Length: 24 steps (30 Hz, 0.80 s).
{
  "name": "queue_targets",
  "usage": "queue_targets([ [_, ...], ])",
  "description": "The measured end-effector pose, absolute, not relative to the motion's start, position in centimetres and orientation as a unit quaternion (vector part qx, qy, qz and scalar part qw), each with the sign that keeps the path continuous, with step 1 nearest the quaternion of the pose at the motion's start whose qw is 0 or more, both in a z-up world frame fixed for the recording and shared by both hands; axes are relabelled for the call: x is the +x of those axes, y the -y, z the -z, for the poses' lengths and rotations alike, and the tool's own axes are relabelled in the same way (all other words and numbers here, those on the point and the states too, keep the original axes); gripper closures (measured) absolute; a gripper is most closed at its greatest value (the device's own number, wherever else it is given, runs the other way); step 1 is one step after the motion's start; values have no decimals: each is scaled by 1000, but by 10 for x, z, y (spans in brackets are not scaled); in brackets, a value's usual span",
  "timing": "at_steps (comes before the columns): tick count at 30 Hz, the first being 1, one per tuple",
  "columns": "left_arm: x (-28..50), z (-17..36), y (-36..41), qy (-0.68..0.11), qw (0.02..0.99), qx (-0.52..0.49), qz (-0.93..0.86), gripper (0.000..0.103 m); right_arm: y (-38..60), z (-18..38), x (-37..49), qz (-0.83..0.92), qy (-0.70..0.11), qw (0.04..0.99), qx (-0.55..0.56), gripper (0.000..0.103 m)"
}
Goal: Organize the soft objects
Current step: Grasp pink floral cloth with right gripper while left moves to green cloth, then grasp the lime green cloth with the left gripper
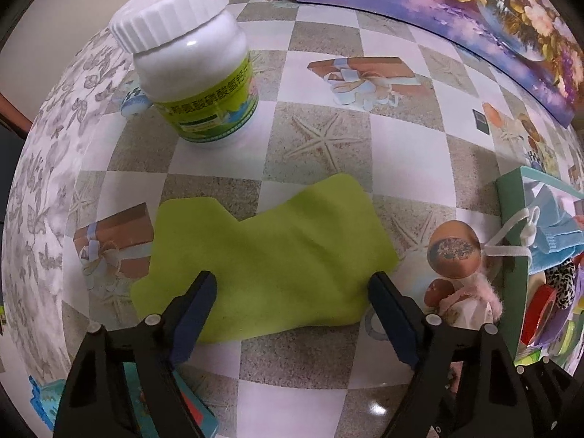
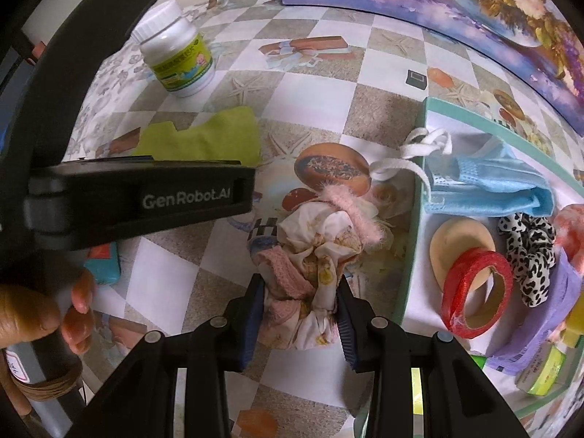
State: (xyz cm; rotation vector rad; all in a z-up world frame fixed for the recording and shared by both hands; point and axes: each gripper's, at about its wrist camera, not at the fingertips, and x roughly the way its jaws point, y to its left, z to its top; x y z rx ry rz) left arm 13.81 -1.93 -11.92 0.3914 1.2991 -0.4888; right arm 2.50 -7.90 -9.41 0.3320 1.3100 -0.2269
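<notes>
The left hand-held gripper [image 1: 292,288] straddles the green cloth [image 1: 262,255] wide open, the right hand-held gripper [image 2: 297,314] pinching the scrunchie [image 2: 317,255] at the box's [image 2: 416,219] nine o'clock, which may snag its rim.

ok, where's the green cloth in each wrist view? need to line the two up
Left wrist: green cloth lies flat on the table at lower centre, between the left gripper fingers, which are open around it.
Right wrist: the cloth sits at upper left, its lower edge hidden behind the other gripper's black body.
Shared landmark: the white bottle with a green label stands just beyond the cloth, toward the upper left, in both views.
</notes>
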Motion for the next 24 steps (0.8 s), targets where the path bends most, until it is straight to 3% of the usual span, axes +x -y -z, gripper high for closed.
queue_targets([
  [14, 145, 112, 16, -584, 770, 130, 220, 79, 74, 82, 20, 119, -588, 782, 168, 64],
  [24, 153, 112, 6, -592, 769, 100, 218, 87, 83, 78, 16, 117, -585, 784, 174, 64],
])
